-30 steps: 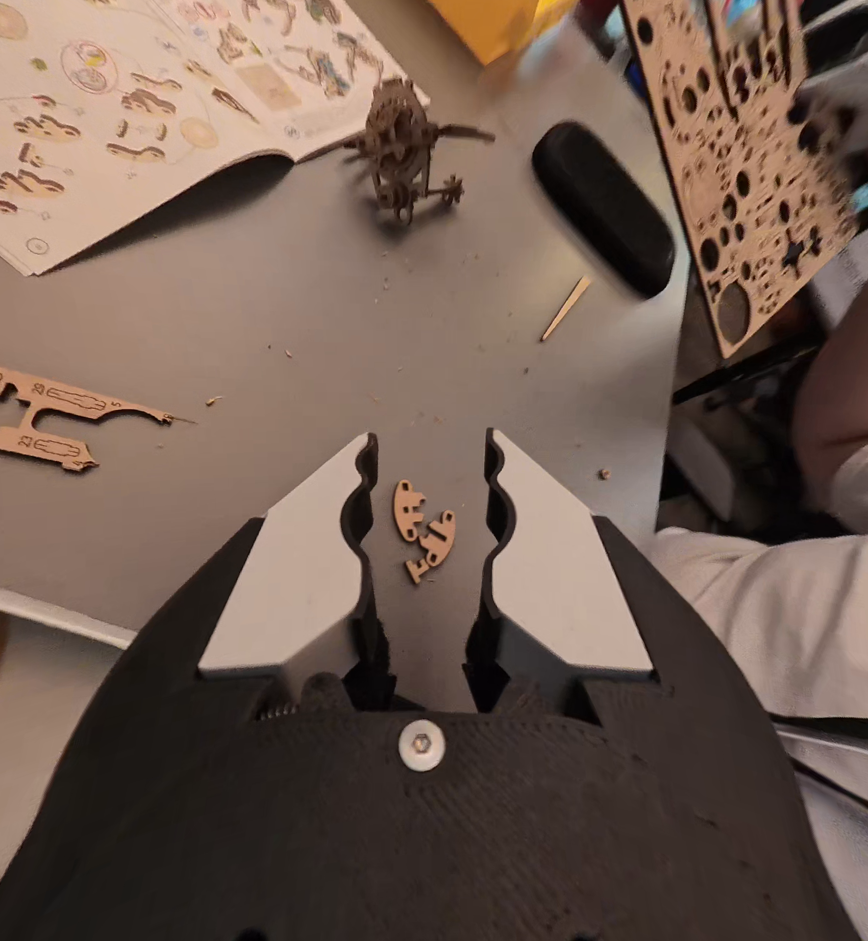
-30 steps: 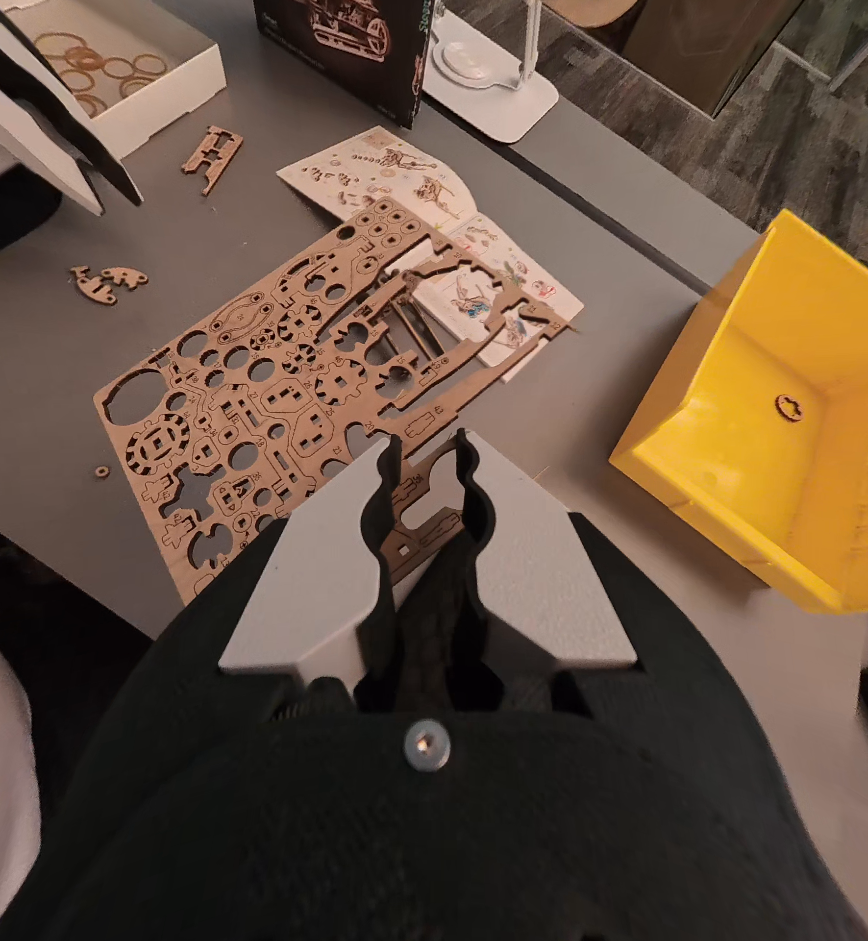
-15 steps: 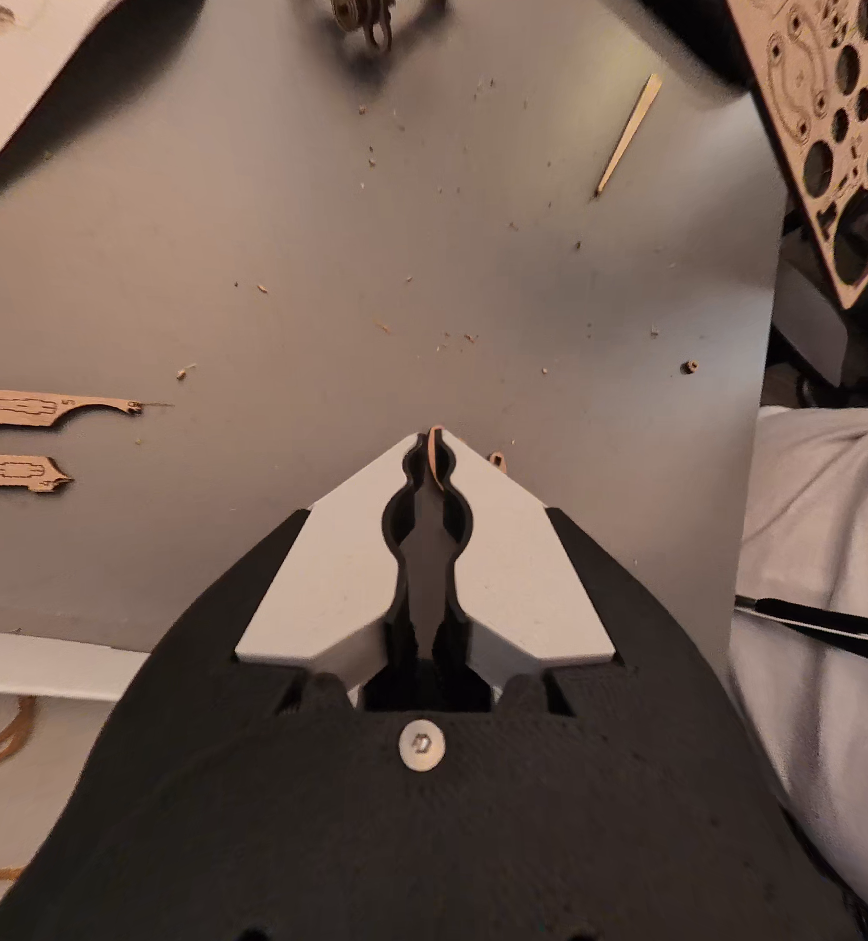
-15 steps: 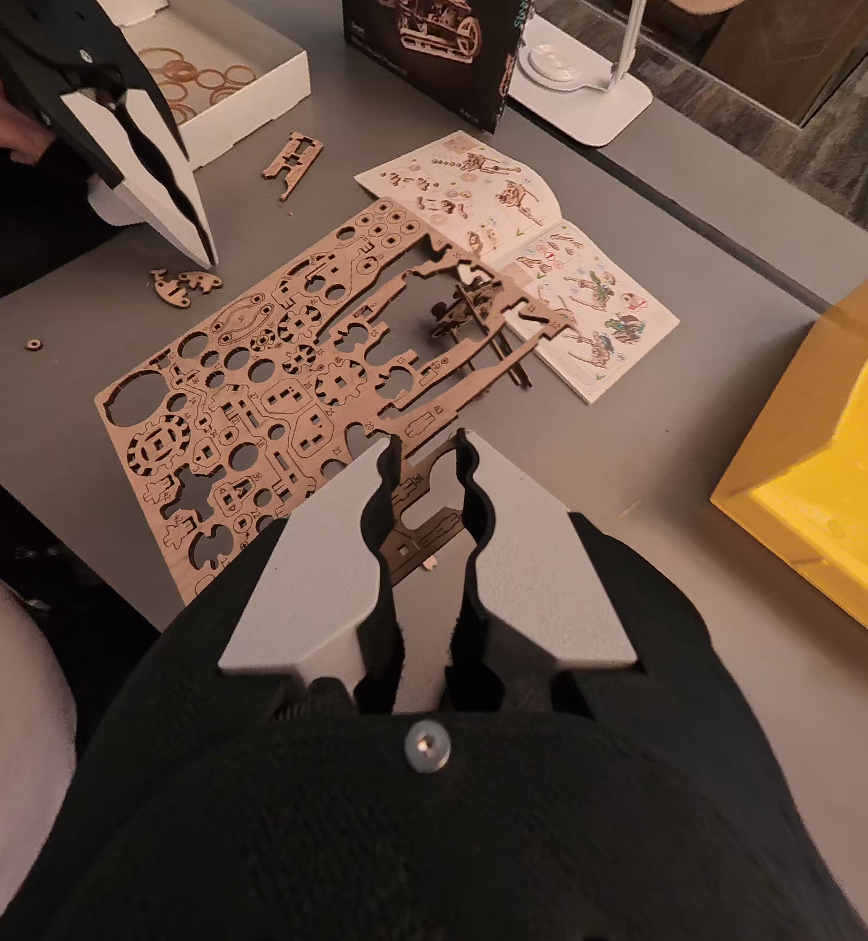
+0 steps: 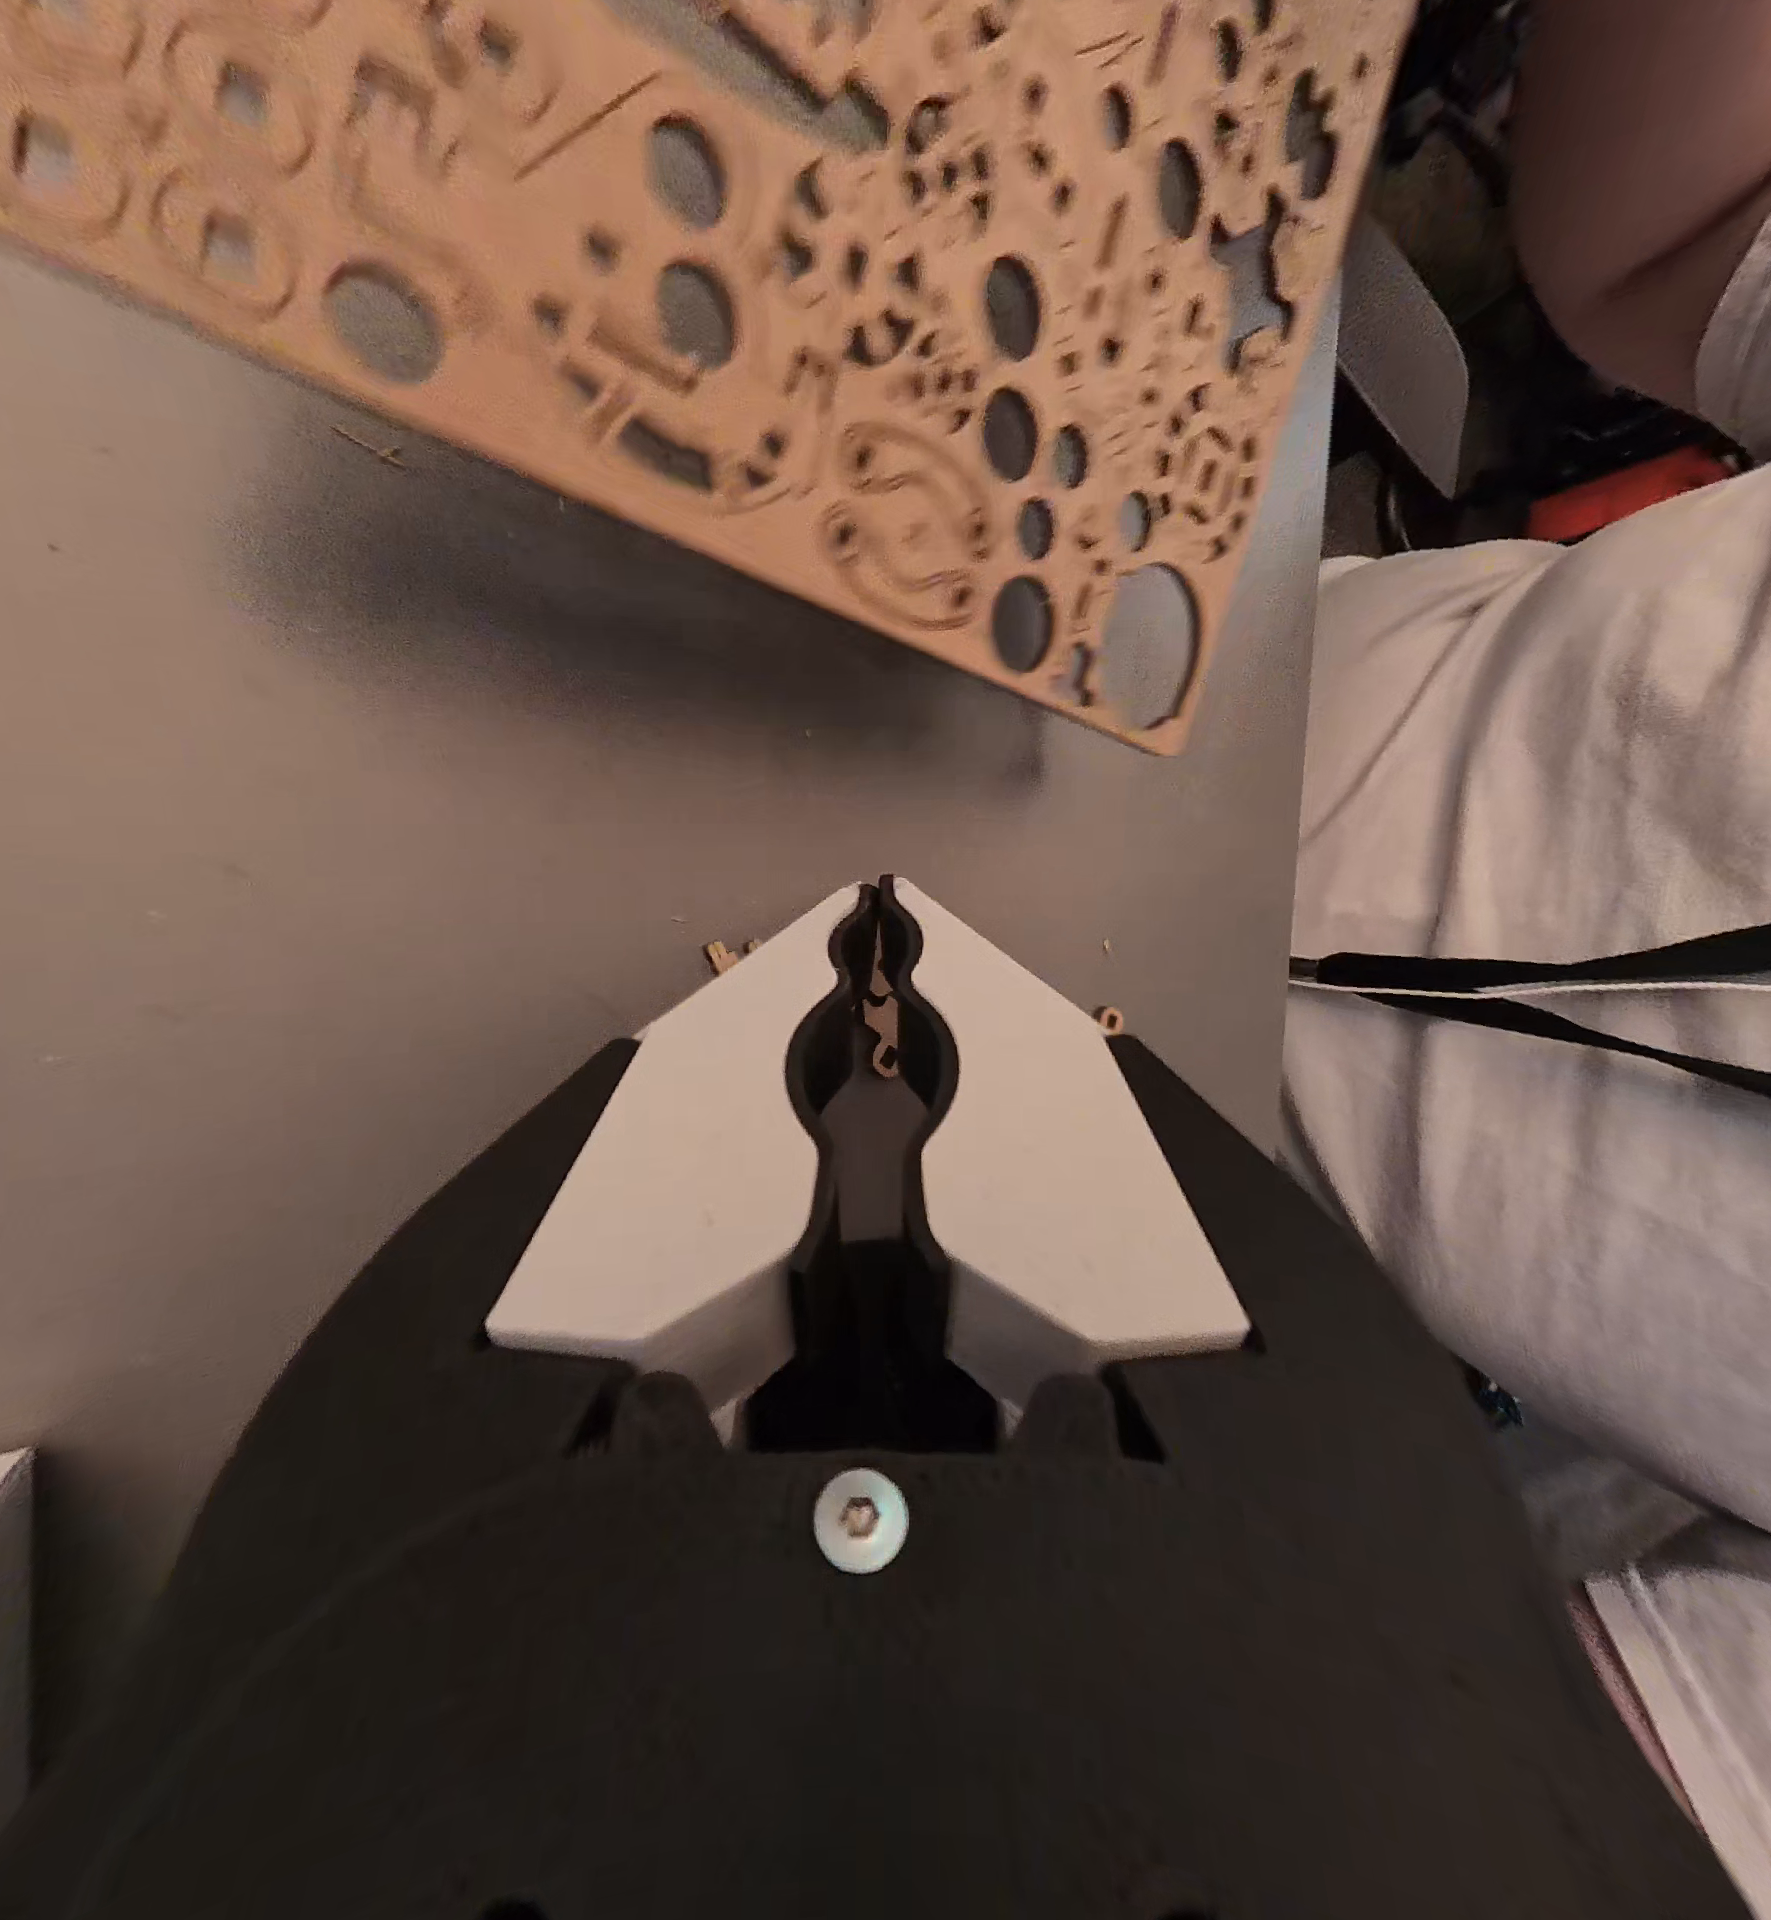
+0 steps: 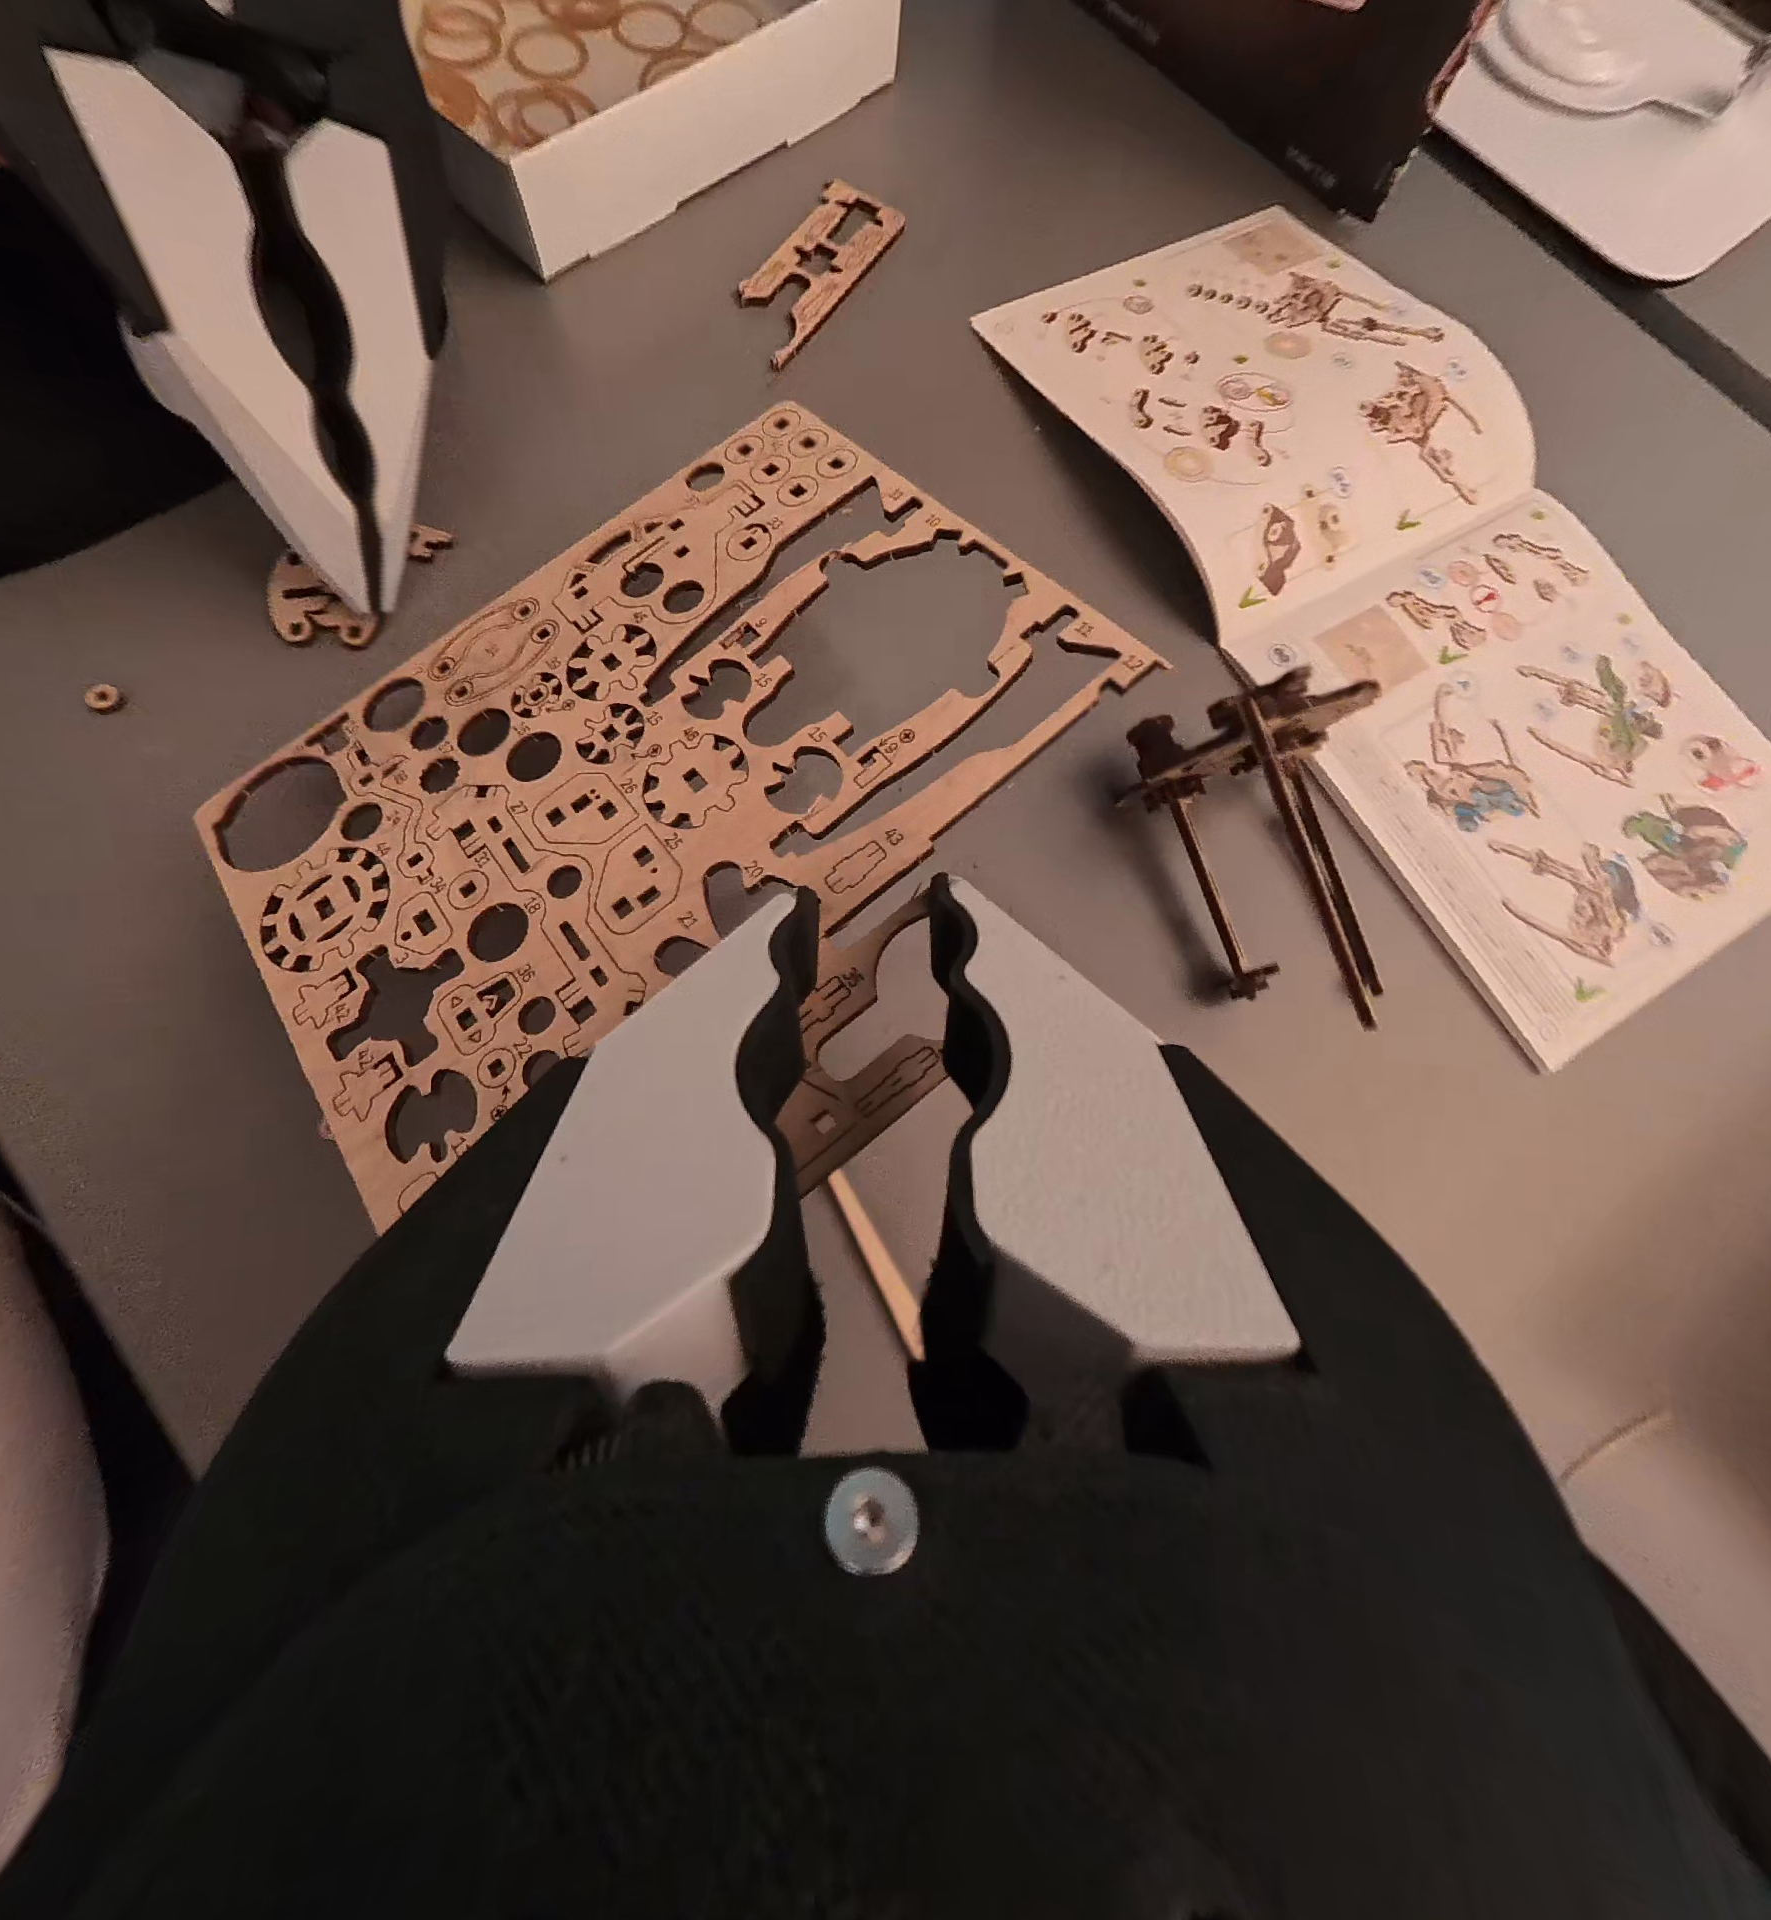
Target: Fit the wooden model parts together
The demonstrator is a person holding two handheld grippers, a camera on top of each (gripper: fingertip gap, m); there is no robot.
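Left gripper (image 5: 879,885) pinching a small wooden piece (image 5: 877,1023) at the table; right gripper (image 6: 868,902) hanging part-open over the wooden sheet (image 6: 590,769).

Left fingers closing tip to tip on the thin flat piece, which is standing edge-on between them, tips down at the grey table (image 5: 237,831); another small cut-out piece (image 6: 315,608) lying flat by those tips. Right fingers apart, gripping nothing, sitting above the sheet's near corner, contact unclear. Sheet lying flat mid-table, many shapes punched out. A thin wooden stick (image 6: 876,1262) showing between the right fingers. Dark half-built model (image 6: 1245,748) standing right of the sheet, touching the open booklet (image 6: 1432,582). White box (image 6: 652,135) of rings at the far side.
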